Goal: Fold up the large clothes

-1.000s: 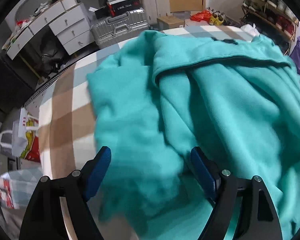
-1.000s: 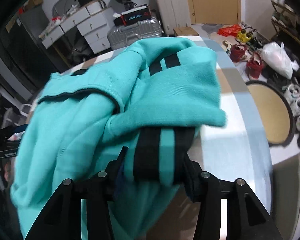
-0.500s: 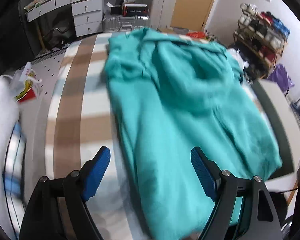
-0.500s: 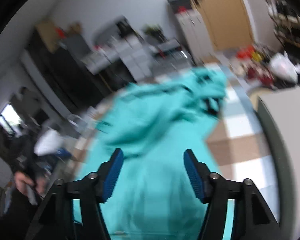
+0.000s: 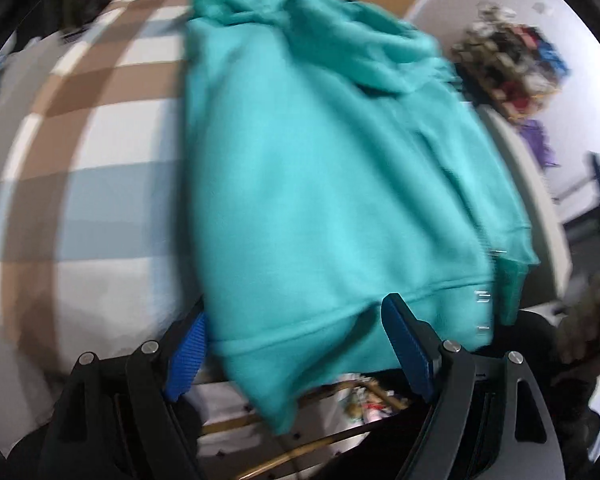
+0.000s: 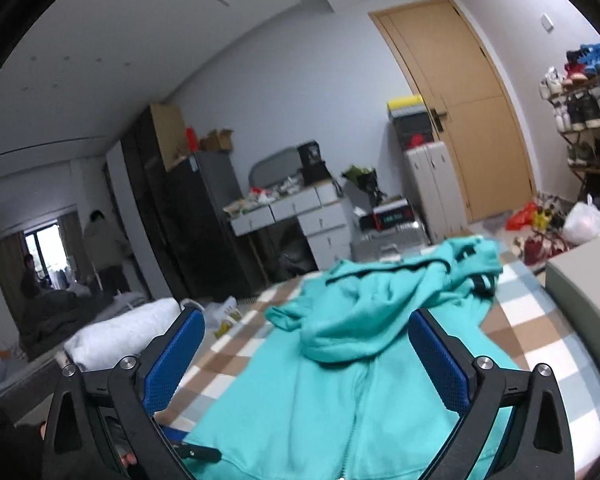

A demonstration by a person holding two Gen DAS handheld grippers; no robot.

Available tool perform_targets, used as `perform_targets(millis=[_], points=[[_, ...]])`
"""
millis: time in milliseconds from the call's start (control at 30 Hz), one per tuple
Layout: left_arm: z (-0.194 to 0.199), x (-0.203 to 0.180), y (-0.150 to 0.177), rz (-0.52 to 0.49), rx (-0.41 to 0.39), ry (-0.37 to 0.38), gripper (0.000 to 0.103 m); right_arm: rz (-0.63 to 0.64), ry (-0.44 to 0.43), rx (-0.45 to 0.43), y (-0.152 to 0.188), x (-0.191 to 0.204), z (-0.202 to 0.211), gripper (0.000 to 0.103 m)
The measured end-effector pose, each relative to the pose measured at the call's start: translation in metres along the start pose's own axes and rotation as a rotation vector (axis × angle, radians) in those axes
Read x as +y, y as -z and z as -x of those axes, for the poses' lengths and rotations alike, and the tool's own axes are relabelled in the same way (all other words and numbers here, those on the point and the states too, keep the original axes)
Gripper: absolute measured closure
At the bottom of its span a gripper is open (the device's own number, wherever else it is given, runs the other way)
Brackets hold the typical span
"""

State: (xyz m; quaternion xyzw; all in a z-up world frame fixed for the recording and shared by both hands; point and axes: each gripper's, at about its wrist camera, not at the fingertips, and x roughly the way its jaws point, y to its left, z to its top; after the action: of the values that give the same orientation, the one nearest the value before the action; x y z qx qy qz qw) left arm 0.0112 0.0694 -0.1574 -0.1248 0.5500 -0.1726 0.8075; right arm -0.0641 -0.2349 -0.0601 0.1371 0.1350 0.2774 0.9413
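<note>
- A teal hoodie is laid lengthwise on a bed covered with a checked sheet of brown, white and pale blue.
- In the left wrist view, the hem of the hoodie hangs over the near edge of the bed, and its hood end is bunched at the far end.
- The left gripper is held over that hem; its jaws are spread, with the hem lying between the blue pads, though through the blur no pinch on the cloth can be made out.
- In the right wrist view, the hoodie is seen with its zip running down the middle and a sleeve with dark stripes heaped at its far end.
- The right gripper is held above the near part of the hoodie; its jaws are opening wide, and nothing is gripped between the pads.
- A white pillow is seen left of the hoodie.
- Beyond the hoodie, a drawer unit and a door are seen against the far wall.
</note>
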Motion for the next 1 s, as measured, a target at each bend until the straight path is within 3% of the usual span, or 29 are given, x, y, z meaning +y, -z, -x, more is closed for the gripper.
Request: perform_targets(millis=[167, 233, 300, 367, 433, 533, 633, 733, 867, 900, 967, 1000], points=[[0.01, -0.035, -0.013, -0.117, -0.09, 0.108, 0.024, -0.026, 0.0, 0.053, 0.003, -0.002, -0.006, 0.0], [0.027, -0.051, -0.011, -0.177, -0.179, 0.141, 0.024, -0.033, -0.01, 0.052, 0.005, -0.002, -0.004, 0.0], [0.045, -0.055, -0.002, -0.234, -0.251, 0.222, 0.024, -0.042, -0.007, 0.06, 0.007, -0.001, -0.002, 0.0], [0.052, -0.053, 0.001, -0.268, -0.301, 0.227, 0.024, -0.037, 0.002, 0.071, 0.008, -0.001, -0.003, 0.0], [0.033, -0.036, -0.005, -0.185, -0.251, 0.179, 0.024, -0.036, -0.012, 0.074, 0.008, 0.001, -0.004, 0.0], [0.004, 0.003, -0.004, 0.014, -0.144, 0.181, 0.024, -0.026, -0.025, 0.08, 0.009, 0.004, -0.005, 0.0], [-0.007, 0.025, -0.004, 0.145, -0.126, 0.166, 0.024, -0.027, -0.033, 0.085, 0.01, 0.005, -0.005, 0.0], [-0.009, 0.029, -0.005, 0.18, -0.132, 0.151, 0.024, -0.029, -0.039, 0.081, 0.01, 0.005, -0.004, 0.0], [-0.018, 0.007, -0.01, 0.089, -0.111, 0.168, 0.024, -0.049, -0.037, 0.095, 0.01, 0.003, -0.006, 0.0], [-0.021, 0.0, -0.014, 0.066, -0.121, 0.159, 0.027, -0.06, -0.037, 0.1, 0.009, 0.001, -0.007, 0.0], [-0.022, -0.004, -0.017, 0.023, -0.133, 0.151, 0.072, -0.088, -0.035, 0.118, 0.01, -0.003, -0.009, 0.0], [-0.023, -0.005, -0.019, 0.018, -0.129, 0.134, 0.073, -0.109, -0.033, 0.131, 0.01, -0.006, -0.01, 0.0]])
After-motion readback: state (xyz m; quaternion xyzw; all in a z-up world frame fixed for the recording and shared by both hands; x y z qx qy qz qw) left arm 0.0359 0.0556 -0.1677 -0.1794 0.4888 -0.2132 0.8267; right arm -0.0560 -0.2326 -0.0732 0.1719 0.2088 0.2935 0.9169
